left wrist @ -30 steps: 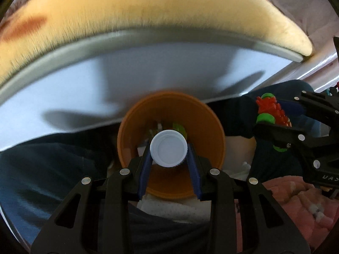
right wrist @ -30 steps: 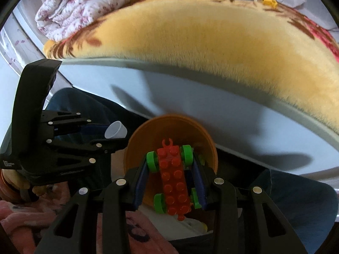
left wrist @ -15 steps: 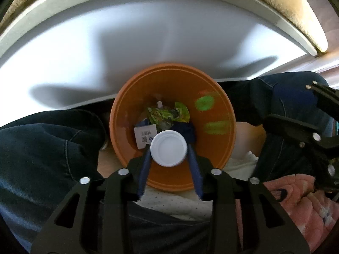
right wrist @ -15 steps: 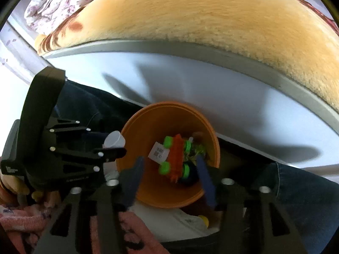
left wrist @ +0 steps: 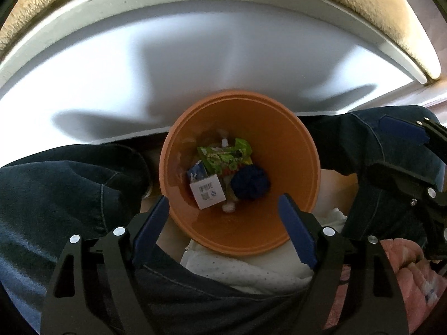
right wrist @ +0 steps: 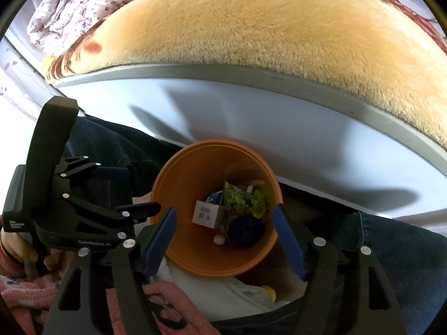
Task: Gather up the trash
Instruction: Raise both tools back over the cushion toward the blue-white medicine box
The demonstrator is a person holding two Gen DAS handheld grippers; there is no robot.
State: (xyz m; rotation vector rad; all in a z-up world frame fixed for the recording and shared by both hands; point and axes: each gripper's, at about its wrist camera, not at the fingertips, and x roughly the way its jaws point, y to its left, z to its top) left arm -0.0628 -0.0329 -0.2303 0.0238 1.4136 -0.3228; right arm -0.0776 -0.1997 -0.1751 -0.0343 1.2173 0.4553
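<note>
An orange bin [left wrist: 301,173] stands on the floor below me and also shows in the right wrist view [right wrist: 195,173]. Inside lie a green wrapper [left wrist: 223,155], a white barcode box [left wrist: 208,195], a dark blue lump [left wrist: 250,182] and a small white piece [left wrist: 229,207]. My left gripper [left wrist: 223,224] is open and empty above the bin's near rim. My right gripper [right wrist: 225,236] is open and empty above the same bin, and its fingers show at the right of the left wrist view [left wrist: 410,162]. The red toy is not visible.
A white bed frame side [right wrist: 307,139] rises behind the bin, topped by a yellow plush blanket [right wrist: 265,28]. A person's legs in dark jeans [left wrist: 69,189] flank the bin. Pink fabric [right wrist: 173,307] lies near the front.
My left gripper opened and the white cap it held is gone from the jaws. My right gripper opened and dropped the red and green toy into the bin.
</note>
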